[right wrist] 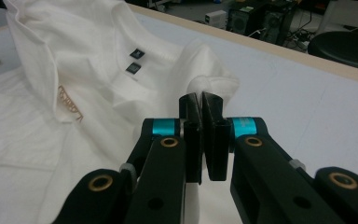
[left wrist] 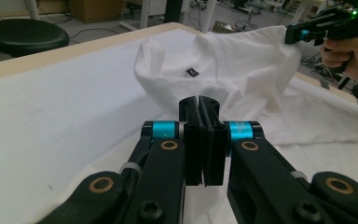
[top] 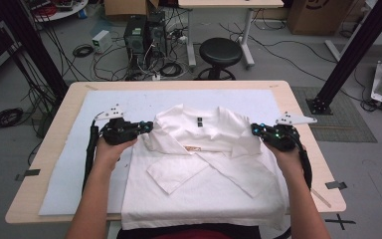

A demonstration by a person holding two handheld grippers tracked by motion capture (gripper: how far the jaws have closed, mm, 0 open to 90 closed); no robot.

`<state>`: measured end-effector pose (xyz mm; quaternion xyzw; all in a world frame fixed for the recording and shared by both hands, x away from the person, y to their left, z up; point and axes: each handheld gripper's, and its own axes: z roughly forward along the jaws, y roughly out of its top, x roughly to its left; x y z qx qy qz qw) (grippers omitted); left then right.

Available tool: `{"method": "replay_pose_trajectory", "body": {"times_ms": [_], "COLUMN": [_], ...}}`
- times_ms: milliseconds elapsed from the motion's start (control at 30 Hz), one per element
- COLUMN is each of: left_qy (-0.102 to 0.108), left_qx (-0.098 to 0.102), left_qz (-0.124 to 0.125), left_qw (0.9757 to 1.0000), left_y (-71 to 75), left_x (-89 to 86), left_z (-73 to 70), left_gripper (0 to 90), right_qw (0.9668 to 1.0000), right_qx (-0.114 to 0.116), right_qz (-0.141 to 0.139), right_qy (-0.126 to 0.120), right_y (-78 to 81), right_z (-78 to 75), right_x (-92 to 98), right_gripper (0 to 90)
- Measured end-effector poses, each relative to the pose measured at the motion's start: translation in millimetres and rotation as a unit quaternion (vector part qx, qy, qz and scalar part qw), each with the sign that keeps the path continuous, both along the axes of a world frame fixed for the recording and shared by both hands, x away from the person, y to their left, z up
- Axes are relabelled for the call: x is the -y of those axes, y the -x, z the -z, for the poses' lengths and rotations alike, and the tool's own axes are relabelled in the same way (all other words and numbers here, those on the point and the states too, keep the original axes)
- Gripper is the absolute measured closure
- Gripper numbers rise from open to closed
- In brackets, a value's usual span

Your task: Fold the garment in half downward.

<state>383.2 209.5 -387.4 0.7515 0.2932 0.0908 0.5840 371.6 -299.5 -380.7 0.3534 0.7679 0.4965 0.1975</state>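
A white T-shirt (top: 204,174) lies on the pale mat (top: 74,154) with both sleeves folded in across its body. Its collar end is raised off the mat, black neck labels (top: 199,121) facing me. My left gripper (top: 148,127) is shut on the shirt's left shoulder edge, and my right gripper (top: 254,130) is shut on the right shoulder edge. In the left gripper view the jaws (left wrist: 199,105) meet with white cloth (left wrist: 233,60) bunched at their tips, and the other gripper (left wrist: 292,35) pinches the far corner. In the right gripper view the jaws (right wrist: 200,100) pinch a fold of the shirt (right wrist: 74,70).
The wooden table (top: 298,99) carries the mat. The shirt's hem hangs over the near edge. Behind the table stand a black stool (top: 220,52), computer towers (top: 144,32) and loose cables on the floor. Black frame posts rise at both sides.
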Motion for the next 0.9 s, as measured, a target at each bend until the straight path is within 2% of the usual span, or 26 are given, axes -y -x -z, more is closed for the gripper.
{"method": "replay_pose_trajectory", "body": {"times_ms": [67, 133, 267, 300, 333, 400, 467, 500, 567, 700, 800, 900], "left_qy": [-0.006, -0.020, -0.050, -0.057, -0.066, -0.069, -0.055, -0.051, -0.043, -0.035, -0.052, -0.058], "left_qx": [-0.008, -0.021, -0.051, -0.052, -0.052, -0.056, -0.057, -0.058, -0.056, -0.054, -0.062, -0.067], "left_qz": [0.007, 0.014, 0.013, 0.012, 0.007, -0.005, -0.018, -0.023, -0.030, -0.029, -0.029, -0.028], "left_qw": [0.9999, 0.9995, 0.9974, 0.9970, 0.9965, 0.9960, 0.9967, 0.9967, 0.9970, 0.9975, 0.9963, 0.9957], "left_y": [9.8, 18.9, 32.2, 33.8, 35.2, 34.8, 32.0, 30.8, 27.9, 21.4, 15.0, 10.3], "left_x": [-1.0, -2.1, -3.5, -3.1, -2.7, -2.4, -3.1, -3.2, -2.4, 7.8, 18.4, 24.7], "left_z": [7.0, 16.6, 37.7, 40.5, 43.3, 43.7, 41.7, 40.5, 37.0, 31.3, 32.8, 38.4], "left_gripper": [88.3, 88.3, 88.1, 87.0, 83.0, 68.9, 54.8, 49.0, 43.9, 39.5, 37.9, 37.5], "right_qw": [1.0000, 1.0000, 0.9994, 0.9991, 0.9988, 0.9986, 0.9979, 0.9978, 0.9980, 0.9981, 0.9979, 0.9971], "right_qx": [0.000, -0.005, -0.034, -0.042, -0.048, -0.053, -0.061, -0.061, -0.053, -0.044, -0.055, -0.070], "right_qz": [-0.004, -0.006, -0.003, -0.001, 0.000, 0.006, 0.016, 0.022, 0.027, 0.031, 0.026, 0.031], "right_qy": [-0.002, 0.003, 0.011, 0.008, 0.008, -0.002, -0.011, -0.017, -0.021, -0.030, -0.024, 0.006], "right_y": [12.1, 24.5, 41.7, 43.8, 44.8, 45.8, 44.8, 43.5, 41.2, 33.6, 24.7, 14.8], "right_z": [4.4, 13.6, 38.0, 44.2, 48.3, 54.9, 54.9, 52.5, 46.7, 33.9, 30.8, 36.9], "right_x": [4.9, 9.8, 15.7, 16.9, 17.9, 20.1, 21.7, 22.7, 23.7, 21.2, 13.5, 4.2], "right_gripper": [88.2, 88.3, 88.1, 87.6, 85.9, 77.1, 66.7, 65.8, 62.5, 60.8, 58.7, 57.8]}}
